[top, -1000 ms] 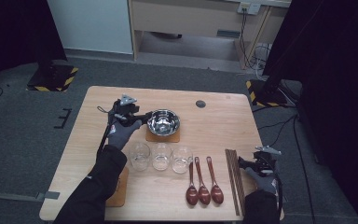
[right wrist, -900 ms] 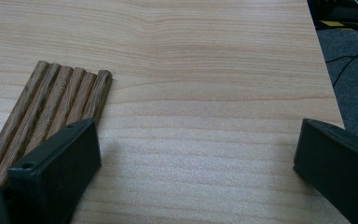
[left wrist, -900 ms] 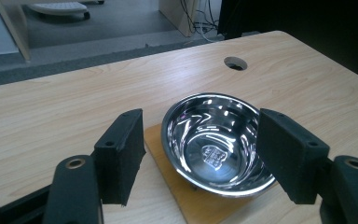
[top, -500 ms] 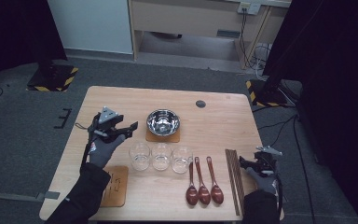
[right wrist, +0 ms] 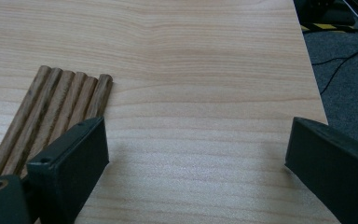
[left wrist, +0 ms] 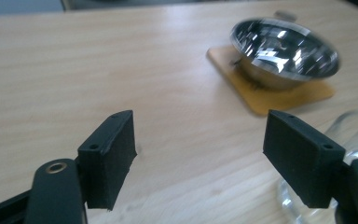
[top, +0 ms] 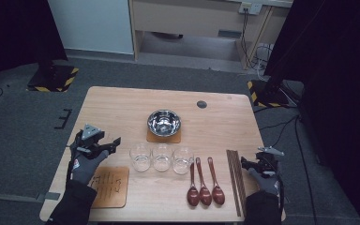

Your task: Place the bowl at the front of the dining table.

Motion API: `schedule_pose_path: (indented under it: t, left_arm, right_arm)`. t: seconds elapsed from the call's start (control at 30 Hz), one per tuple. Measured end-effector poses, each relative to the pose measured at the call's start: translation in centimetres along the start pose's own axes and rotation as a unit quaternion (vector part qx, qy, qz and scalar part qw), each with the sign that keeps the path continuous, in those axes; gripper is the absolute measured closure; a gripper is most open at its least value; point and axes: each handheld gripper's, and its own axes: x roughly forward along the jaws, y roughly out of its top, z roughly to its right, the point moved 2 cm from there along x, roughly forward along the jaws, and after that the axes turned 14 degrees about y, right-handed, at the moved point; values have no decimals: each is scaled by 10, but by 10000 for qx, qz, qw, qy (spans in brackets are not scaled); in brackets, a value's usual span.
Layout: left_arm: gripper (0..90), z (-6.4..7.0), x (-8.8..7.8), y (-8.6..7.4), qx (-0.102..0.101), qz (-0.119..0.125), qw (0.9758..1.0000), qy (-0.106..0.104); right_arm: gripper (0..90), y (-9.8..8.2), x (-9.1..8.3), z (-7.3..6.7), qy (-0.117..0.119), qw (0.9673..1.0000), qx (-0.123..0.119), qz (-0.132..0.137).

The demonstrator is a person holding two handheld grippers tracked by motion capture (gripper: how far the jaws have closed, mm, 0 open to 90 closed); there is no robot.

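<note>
The left gripper (top: 104,145) is hovering over bare wood near the table's (top: 122,101) left edge, its jaws having just been opening with nothing between them, the bowl (top: 164,123) sitting well apart on its mat (top: 163,137). The right gripper (top: 253,163) is waiting wide open and empty by the right edge, just beside the chopsticks (top: 234,180). No writing is showing legibly.

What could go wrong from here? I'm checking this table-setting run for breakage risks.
The open left gripper sits close to the nearest glass; a careless sweep could knock it into its neighbours. The right gripper is beside the chopsticks, which lie near the table edge and might roll off.
</note>
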Motion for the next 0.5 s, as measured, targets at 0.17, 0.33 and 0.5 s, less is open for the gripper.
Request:
schedule_pose_path:
  t: [0.17,0.33,0.5]
  left_arm:
    - [232,-13,9,-21,-106,-374,9991,183]
    - [223,-21,18,-33,-52,-543,9978,379]
    - [211,-24,24,-43,17,-729,9957,569]
  right_arm:
    - [60,4,-3,-4,0,9999,-111,54]
    - [61,10,-9,-13,32,9996,-236,157]
    - [65,17,-19,-21,170,9985,-360,369]
